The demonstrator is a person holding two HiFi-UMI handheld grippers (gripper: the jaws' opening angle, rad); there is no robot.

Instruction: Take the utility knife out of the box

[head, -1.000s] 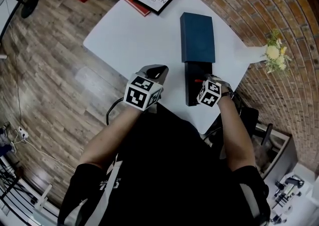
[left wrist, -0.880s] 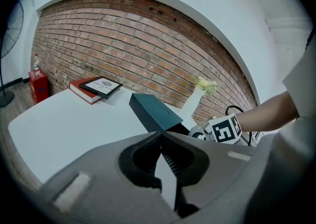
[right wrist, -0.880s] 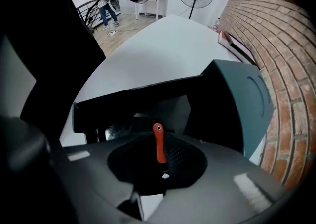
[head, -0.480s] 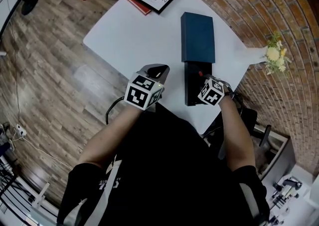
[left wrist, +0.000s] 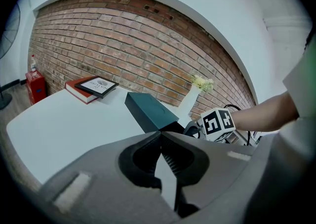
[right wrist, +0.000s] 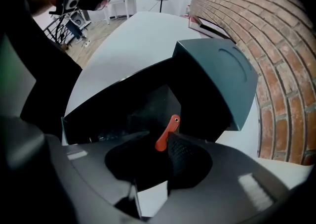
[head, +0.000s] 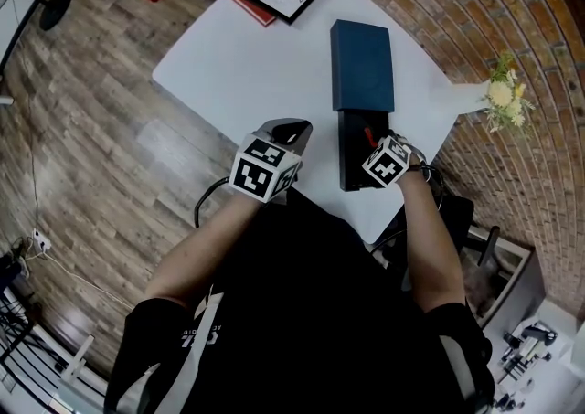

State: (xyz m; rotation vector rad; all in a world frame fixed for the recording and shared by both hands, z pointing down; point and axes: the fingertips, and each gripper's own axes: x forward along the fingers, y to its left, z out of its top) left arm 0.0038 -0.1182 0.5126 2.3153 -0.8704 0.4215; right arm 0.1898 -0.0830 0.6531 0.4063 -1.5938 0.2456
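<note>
my right gripper [right wrist: 159,145] pointed down into the open black box [right wrist: 116,112], which lay on the white table [head: 238,65] with the teal lid [head: 362,67] at its far end. its jaws had just been opening and stood a little apart, with the red part of the utility knife [right wrist: 167,130] between their tips, inside the box. my left gripper [left wrist: 160,136] hovered over the table beside the box, jaws together, holding nothing.
</note>
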